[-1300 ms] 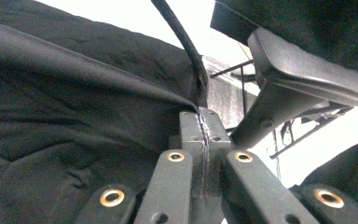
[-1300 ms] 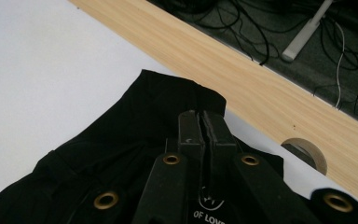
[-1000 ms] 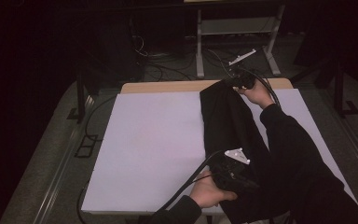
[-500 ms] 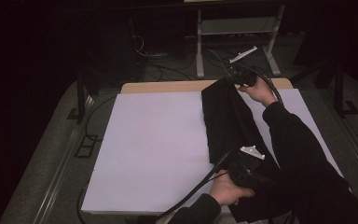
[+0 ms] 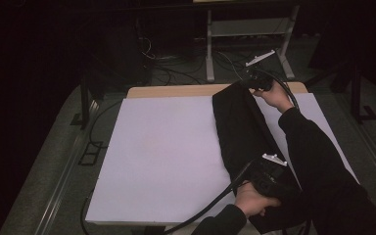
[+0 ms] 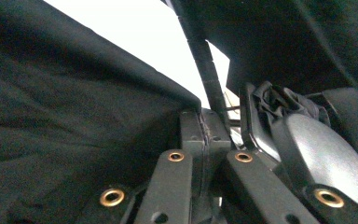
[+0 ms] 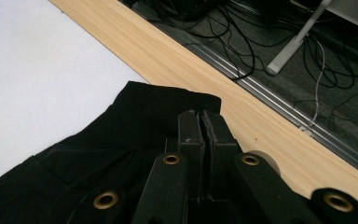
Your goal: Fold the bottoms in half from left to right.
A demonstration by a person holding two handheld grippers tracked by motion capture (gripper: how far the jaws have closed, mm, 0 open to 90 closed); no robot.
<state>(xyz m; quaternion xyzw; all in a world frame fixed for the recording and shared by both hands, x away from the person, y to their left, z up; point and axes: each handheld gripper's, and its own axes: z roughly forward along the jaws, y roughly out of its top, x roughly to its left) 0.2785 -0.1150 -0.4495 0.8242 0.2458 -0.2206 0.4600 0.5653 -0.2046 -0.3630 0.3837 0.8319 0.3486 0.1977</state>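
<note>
From above we see the cloth (image 5: 242, 129) stretched across the surface (image 5: 161, 161); each hand-held gripper view shows the left (image 6: 204, 135) and right (image 7: 201, 128) clenched on cloth

Left gripper (image 5: 269, 169) near, right gripper (image 5: 254, 83) stretched far — both jaws clamped together.

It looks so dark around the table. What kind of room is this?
Probably a lab or workshop: a white-topped table holding a black cloth, loose cables on the floor, and a metal stand behind.
</note>
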